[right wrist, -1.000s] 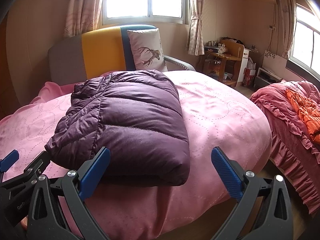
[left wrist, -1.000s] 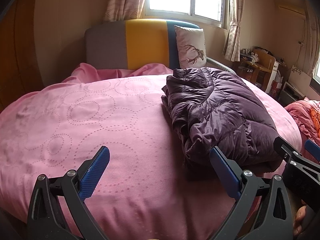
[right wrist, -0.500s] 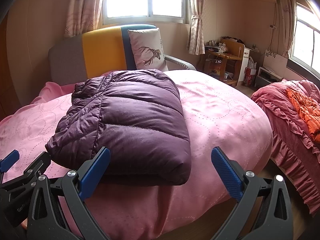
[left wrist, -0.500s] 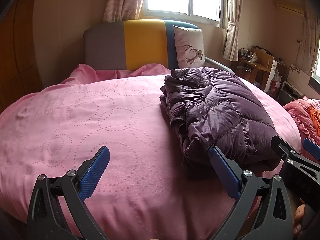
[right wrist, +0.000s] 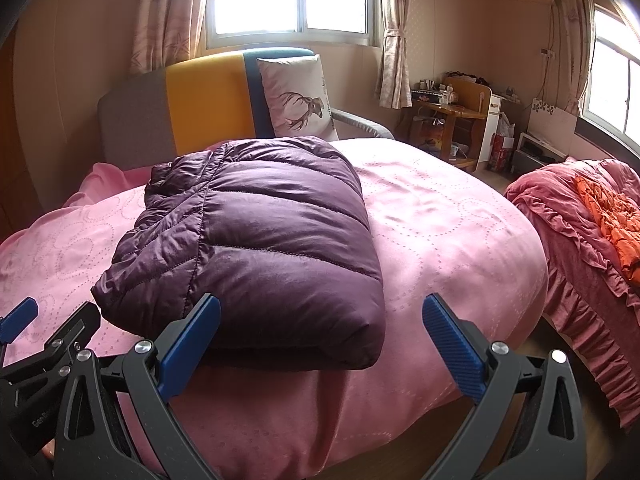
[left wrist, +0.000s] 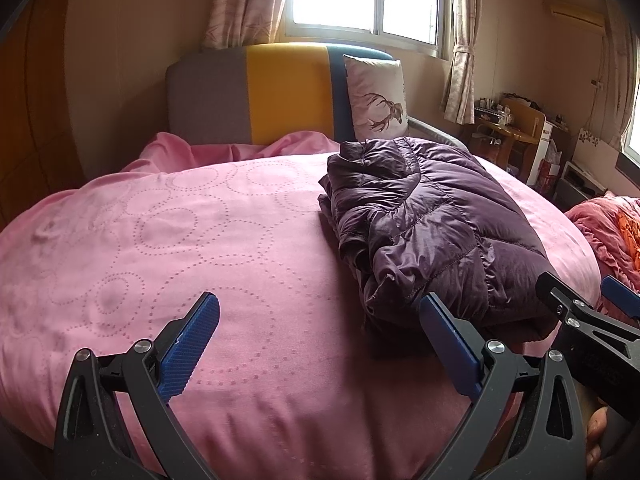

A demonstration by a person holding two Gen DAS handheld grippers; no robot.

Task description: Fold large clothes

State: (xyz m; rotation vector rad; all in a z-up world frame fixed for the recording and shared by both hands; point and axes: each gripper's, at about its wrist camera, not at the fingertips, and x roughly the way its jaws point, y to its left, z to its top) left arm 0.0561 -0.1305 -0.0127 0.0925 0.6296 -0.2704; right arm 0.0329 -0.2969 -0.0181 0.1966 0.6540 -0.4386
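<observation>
Left wrist view: left gripper hangs low over the near edge of the bed, jaws spread wide, nothing between them. Pink bedspread with dotted circle pattern under it. Purple puffer jacket lies folded into a thick bundle on the right half of the bed, just beyond the right blue finger, not touched. Its bunched layered edge faces left. Right gripper pokes in at the right edge, beside the jacket's near corner; a bit of a hand shows below it. Headboard in grey, yellow and blue behind, deer-print pillow propped against it.

Right wrist view: right gripper jaws released, wide apart, empty. Jacket sits straight ahead on the bed, smooth quilted top up, its near edge just behind the left blue finger; contact cannot be told. Left gripper shows at the lower left, near the jacket's left corner. Second bed with red ruffled cover off to the right, well apart. Wooden table by the far wall.
</observation>
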